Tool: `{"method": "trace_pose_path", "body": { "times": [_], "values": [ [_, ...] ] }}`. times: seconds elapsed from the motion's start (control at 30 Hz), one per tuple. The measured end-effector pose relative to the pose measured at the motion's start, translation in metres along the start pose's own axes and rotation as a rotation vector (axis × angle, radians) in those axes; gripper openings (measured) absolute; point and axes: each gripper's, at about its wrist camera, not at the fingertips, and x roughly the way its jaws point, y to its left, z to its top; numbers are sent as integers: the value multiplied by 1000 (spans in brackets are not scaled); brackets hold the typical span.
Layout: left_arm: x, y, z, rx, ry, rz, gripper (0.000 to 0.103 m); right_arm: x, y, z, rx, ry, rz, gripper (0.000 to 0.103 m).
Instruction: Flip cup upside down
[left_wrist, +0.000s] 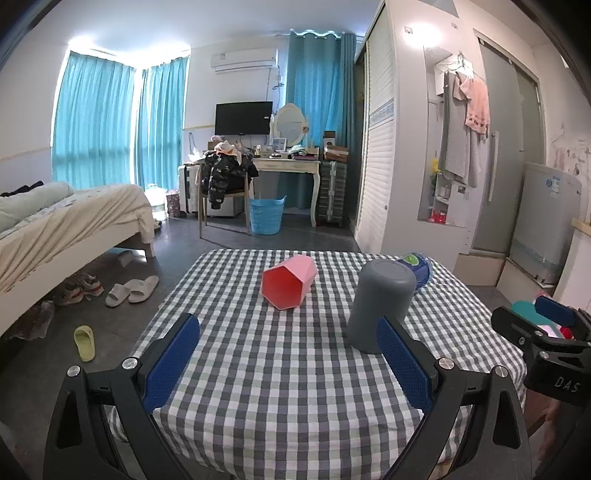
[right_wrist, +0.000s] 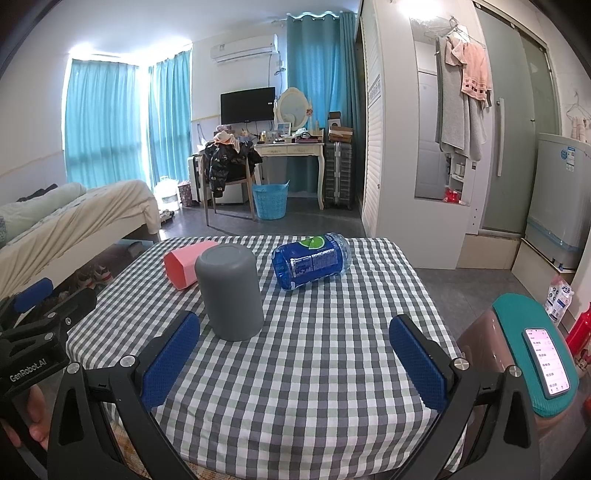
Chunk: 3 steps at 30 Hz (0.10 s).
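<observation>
I see the grey cup (right_wrist: 231, 291) standing mouth-down, long axis vertical, on the checked surface (right_wrist: 314, 369) centre-left of my right view. Both left tongs (left_wrist: 288, 362) and right tongs (right_wrist: 293, 360) gape apart, holding nothing.

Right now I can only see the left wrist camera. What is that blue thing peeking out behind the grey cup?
Observer: It's a blue-labelled plastic bottle. It lies on its side on the checked tablecloth, apart from the grey cup.
Operator: And the teal bit behind the other gripper?
Observer: That's a teal-topped stand beside the table, and a lit phone is lying on it.
Operator: Is that gripper holding anything?
Observer: No. The right gripper is open, with only cloth showing between its blue pads.
</observation>
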Motion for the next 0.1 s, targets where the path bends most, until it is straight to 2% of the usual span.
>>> {"method": "trace_pose_path", "body": {
  "times": [0.1],
  "values": [
    [0, 1, 0, 0, 0, 6, 99, 2, 0, 1, -1, 4, -1, 103]
  ]
}}
